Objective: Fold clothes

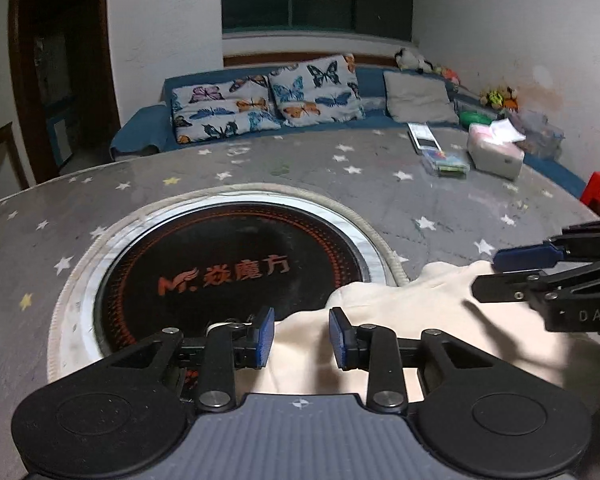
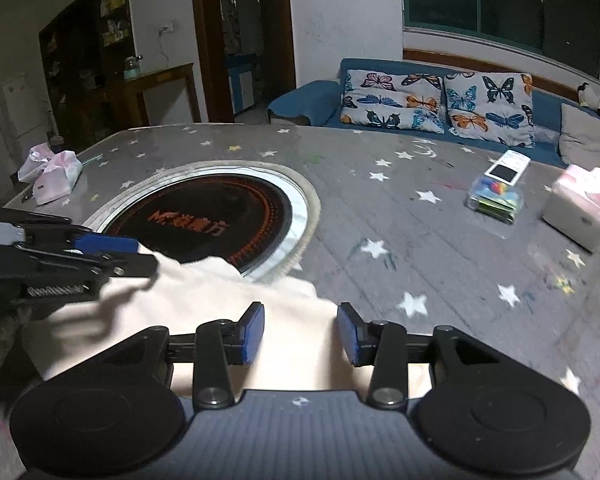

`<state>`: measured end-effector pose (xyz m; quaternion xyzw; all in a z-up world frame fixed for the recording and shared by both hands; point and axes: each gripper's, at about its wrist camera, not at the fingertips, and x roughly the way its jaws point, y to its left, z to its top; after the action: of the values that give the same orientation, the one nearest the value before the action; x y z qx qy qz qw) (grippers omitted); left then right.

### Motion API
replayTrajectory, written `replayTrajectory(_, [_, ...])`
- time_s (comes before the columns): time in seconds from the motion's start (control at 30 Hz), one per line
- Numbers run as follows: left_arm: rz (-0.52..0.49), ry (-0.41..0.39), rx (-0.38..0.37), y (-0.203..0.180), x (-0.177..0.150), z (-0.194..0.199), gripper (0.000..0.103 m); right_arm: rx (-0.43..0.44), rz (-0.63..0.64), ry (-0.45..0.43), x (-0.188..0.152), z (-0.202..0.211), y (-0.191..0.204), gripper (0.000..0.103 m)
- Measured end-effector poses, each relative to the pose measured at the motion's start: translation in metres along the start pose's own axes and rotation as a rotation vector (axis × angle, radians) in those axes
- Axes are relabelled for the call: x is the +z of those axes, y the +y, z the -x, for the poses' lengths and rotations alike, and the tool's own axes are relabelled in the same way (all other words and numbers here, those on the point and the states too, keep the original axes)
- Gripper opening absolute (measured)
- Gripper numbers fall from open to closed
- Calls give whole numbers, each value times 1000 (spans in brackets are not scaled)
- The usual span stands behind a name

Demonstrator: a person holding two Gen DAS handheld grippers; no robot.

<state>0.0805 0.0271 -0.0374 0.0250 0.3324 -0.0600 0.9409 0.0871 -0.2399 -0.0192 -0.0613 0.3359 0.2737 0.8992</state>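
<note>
Both grippers (left gripper [image 1: 301, 336], right gripper [image 2: 300, 334]) gape over cream cloth [image 1: 400, 320]

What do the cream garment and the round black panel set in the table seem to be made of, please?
The cream garment looks like soft matte knit or fleece: it rumples and shows no sheen. The round black panel appears to be smooth glass or ceramic with a metal-looking rim: it is glossy, with printed orange markings.

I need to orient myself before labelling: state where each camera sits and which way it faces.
Left wrist: sits on the left gripper, looks across the cream garment and round cooktop toward the sofa; its own open jaws show, with the right gripper entering from the right.
Right wrist: sits on the right gripper, faces the same way; the left gripper enters from the left.
Shared: garment, cooktop, sofa, star-patterned table.
</note>
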Motion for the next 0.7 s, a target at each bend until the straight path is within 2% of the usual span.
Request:
replayTrajectory(0.13, [-3, 33, 20, -1, 0, -14, 35, -7, 0, 26, 1, -14, 0, 46])
replayTrajectory(0.27, [1, 36, 28, 1, 0, -16, 35, -27, 4, 43, 1, -20, -2, 55])
replayTrajectory(0.43, [3, 39, 43, -1, 0, -14, 39, -29, 3, 39, 1, -16, 0, 56])
replayTrajectory(0.5, [3, 41, 49, -2, 1, -13, 44, -26, 3, 29, 1, -11, 1, 67])
replayTrajectory(0.57, [5, 40, 53, -2, 1, -11, 49, -22, 7, 19, 0, -5, 4, 69])
replayTrajectory(0.67, [7, 38, 52, -2, 0, -7, 57, -16, 12, 7, -1, 2, 10, 86])
replayTrajectory(0.7, [8, 37, 52, -2, 0, -6, 60, -18, 18, 0, -2, 5, 13, 88])
